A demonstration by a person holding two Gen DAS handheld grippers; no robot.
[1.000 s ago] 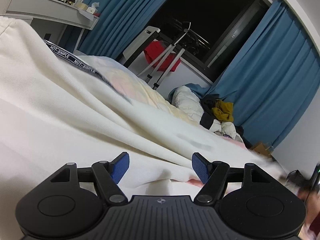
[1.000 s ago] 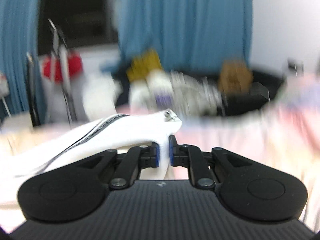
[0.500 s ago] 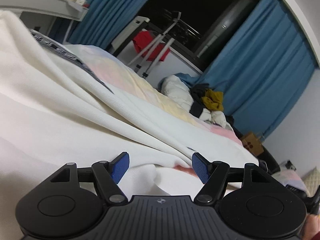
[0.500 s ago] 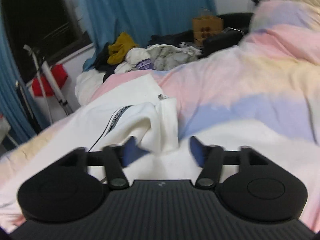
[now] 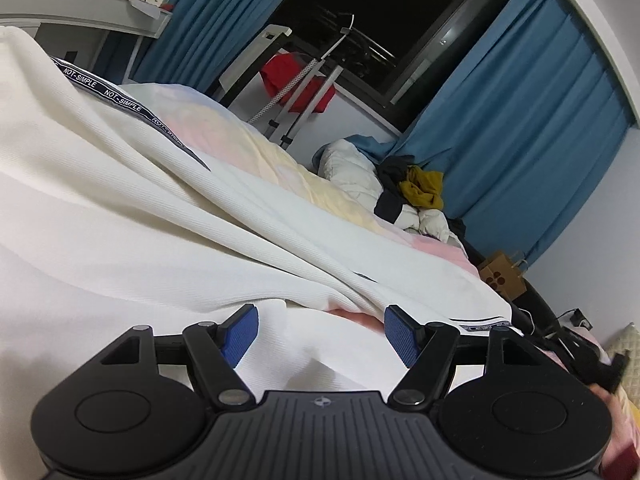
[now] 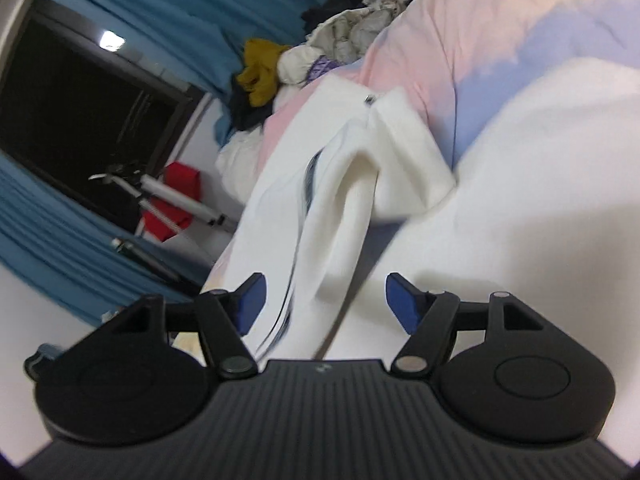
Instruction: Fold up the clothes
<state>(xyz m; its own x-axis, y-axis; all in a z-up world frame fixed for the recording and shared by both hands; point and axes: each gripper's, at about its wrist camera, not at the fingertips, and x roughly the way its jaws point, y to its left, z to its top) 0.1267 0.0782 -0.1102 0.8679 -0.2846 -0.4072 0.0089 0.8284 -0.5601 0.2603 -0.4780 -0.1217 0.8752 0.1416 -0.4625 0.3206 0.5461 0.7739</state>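
Bed (image 5: 280, 160): white garment (image 5: 120, 208), both claws spread.

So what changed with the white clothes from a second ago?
The right gripper let go: it was shut on a bunched corner of the white garment, and now it is open, tilted, with the cloth lying loose on the bed. The left gripper stayed open over the cloth.

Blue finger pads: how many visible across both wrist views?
4. Left hand-held gripper: one pad on the left, one on the right, spread over the white garment. Right hand-held gripper: one pad on each side, also apart.
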